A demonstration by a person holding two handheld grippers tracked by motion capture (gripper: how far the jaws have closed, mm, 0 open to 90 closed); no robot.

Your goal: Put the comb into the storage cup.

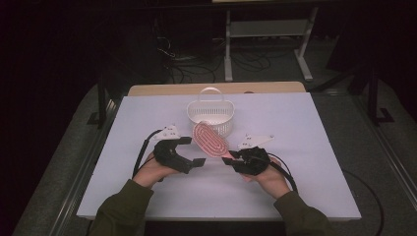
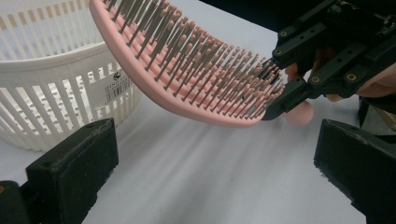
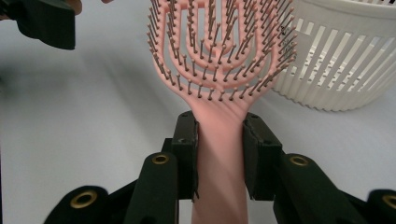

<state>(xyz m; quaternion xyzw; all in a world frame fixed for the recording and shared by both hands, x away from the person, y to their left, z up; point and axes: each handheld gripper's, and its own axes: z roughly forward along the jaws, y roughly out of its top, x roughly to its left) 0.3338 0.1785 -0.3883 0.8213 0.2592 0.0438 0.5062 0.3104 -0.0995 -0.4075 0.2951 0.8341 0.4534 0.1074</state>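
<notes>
Right claw [image 3: 219, 140] grips pink hairbrush [image 3: 219, 60] handle, its end cut off.

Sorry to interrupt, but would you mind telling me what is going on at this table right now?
A person is working at a white table with a handheld gripper in each hand. The right gripper is clamped on the handle of a pink hairbrush, holding it up off the table with its bristled head pointing toward a white slatted basket. The left gripper is open and holds nothing, close beside the brush. The brush is not in the basket.
</notes>
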